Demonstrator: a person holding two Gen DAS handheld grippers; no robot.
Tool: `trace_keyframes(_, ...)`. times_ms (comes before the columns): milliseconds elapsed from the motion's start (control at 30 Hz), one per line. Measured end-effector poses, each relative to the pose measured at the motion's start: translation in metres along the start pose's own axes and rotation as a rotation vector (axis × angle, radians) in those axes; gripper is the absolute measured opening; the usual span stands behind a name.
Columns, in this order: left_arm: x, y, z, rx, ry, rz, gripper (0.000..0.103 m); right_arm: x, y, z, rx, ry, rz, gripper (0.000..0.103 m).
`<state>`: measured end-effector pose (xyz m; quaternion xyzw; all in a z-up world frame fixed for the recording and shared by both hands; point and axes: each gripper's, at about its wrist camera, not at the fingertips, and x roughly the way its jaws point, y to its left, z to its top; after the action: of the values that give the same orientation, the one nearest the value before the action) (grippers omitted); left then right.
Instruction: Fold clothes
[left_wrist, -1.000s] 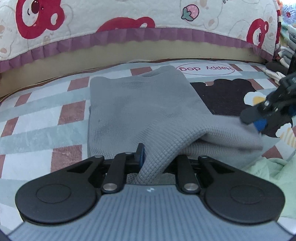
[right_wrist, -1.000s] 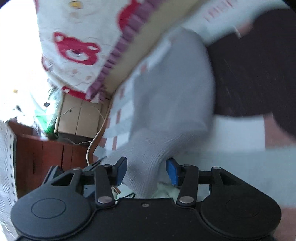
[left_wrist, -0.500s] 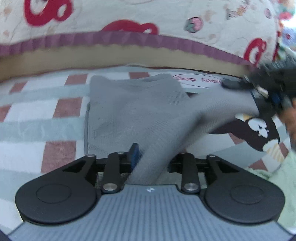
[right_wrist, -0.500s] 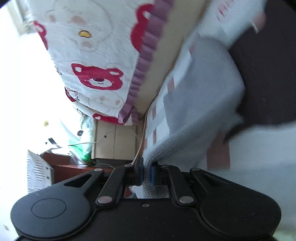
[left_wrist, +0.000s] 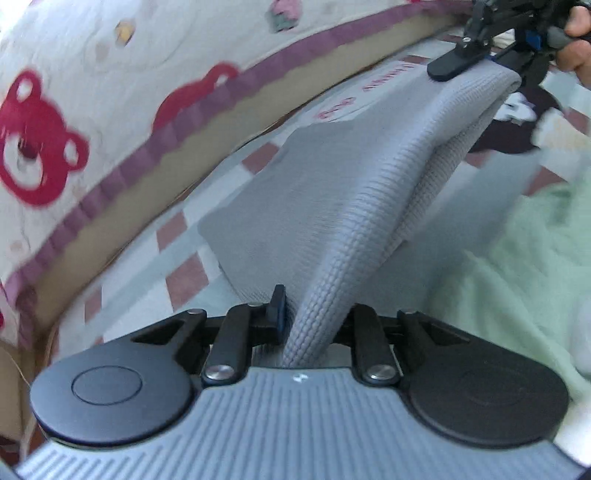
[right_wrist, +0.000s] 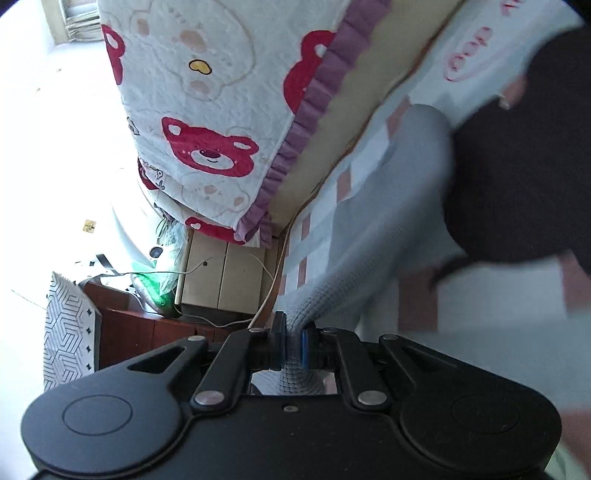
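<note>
A grey waffle-knit garment (left_wrist: 317, 192) lies partly on the checked bed sheet (left_wrist: 184, 273), its near edge lifted and stretched between both grippers. My left gripper (left_wrist: 314, 321) is shut on one end of that edge, the cloth bunched between its fingers. At the top right of the left wrist view, the right gripper (left_wrist: 495, 55) clamps the other end, held by a hand (left_wrist: 576, 55). In the right wrist view, my right gripper (right_wrist: 293, 339) is shut on the grey garment (right_wrist: 391, 221), which trails away across the bed.
A quilt with red bears (left_wrist: 92, 110) and a purple frill hangs along the far side of the bed. A pale green garment (left_wrist: 517, 266) lies at the right. A black patch (right_wrist: 524, 166) is printed on the sheet. Beside the bed stand a wooden cabinet (right_wrist: 221, 280) and cables.
The right gripper shut on the garment's edge, then lifted it up and away to the far right. The edge now hangs taut between both grippers; the left gripper has tilted and risen.
</note>
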<state>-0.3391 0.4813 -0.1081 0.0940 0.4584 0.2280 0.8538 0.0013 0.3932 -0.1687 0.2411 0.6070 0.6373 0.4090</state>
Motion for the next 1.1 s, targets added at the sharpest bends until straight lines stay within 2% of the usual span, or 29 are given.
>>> trace_keyframes(67, -0.014, -0.014, 0.000, 0.026, 0.013, -0.044, 0.015, -0.020, -0.005, -0.019, 0.034, -0.008, -0.001, 0.010)
trace_keyframes(167, -0.026, -0.032, -0.001, 0.033, 0.040, -0.123, 0.016, -0.043, -0.009, -0.043, 0.030, 0.043, -0.109, 0.010)
trace_keyframes(267, -0.029, -0.042, -0.001, 0.042, 0.051, -0.164, 0.016, -0.055, -0.010, -0.059, 0.037, 0.080, -0.188, 0.010)
trace_keyframes(300, -0.032, -0.045, 0.001, 0.048, 0.047, -0.167, 0.016, -0.058, -0.006, -0.061, 0.018, 0.079, -0.216, 0.010)
trace_keyframes(400, -0.041, -0.051, 0.008, 0.068, 0.037, -0.176, 0.016, -0.061, 0.019, -0.053, -0.167, 0.072, -0.301, 0.010)
trace_keyframes(600, -0.020, -0.017, 0.028, -0.116, -0.003, -0.266, 0.018, -0.058, 0.008, -0.006, -0.105, 0.057, -0.322, 0.011)
trace_keyframes(633, -0.013, -0.008, 0.030, -0.157, -0.017, -0.302, 0.020, -0.054, 0.004, 0.005, -0.079, 0.065, -0.330, 0.011)
trace_keyframes(733, 0.014, 0.014, 0.032, -0.246, -0.013, -0.377, 0.020, -0.037, -0.016, 0.039, 0.047, 0.102, -0.344, 0.011)
trace_keyframes(833, 0.046, 0.040, 0.039, -0.323, 0.007, -0.416, 0.020, -0.018, -0.038, 0.068, 0.175, 0.131, -0.347, 0.011)
trace_keyframes(900, 0.071, 0.061, 0.043, -0.416, 0.016, -0.457, 0.020, -0.006, -0.054, 0.085, 0.259, 0.159, -0.348, 0.013)
trace_keyframes(933, 0.085, 0.072, 0.043, -0.493, 0.023, -0.486, 0.020, -0.001, -0.062, 0.091, 0.291, 0.164, -0.348, 0.013)
trace_keyframes(1033, 0.134, 0.102, 0.021, -0.825, 0.051, -0.586, 0.020, 0.012, -0.082, 0.106, 0.354, 0.166, -0.336, 0.017)
trace_keyframes(1100, 0.152, 0.103, 0.006, -0.946, 0.054, -0.541, 0.020, 0.015, -0.092, 0.107, 0.357, 0.160, -0.267, 0.033)
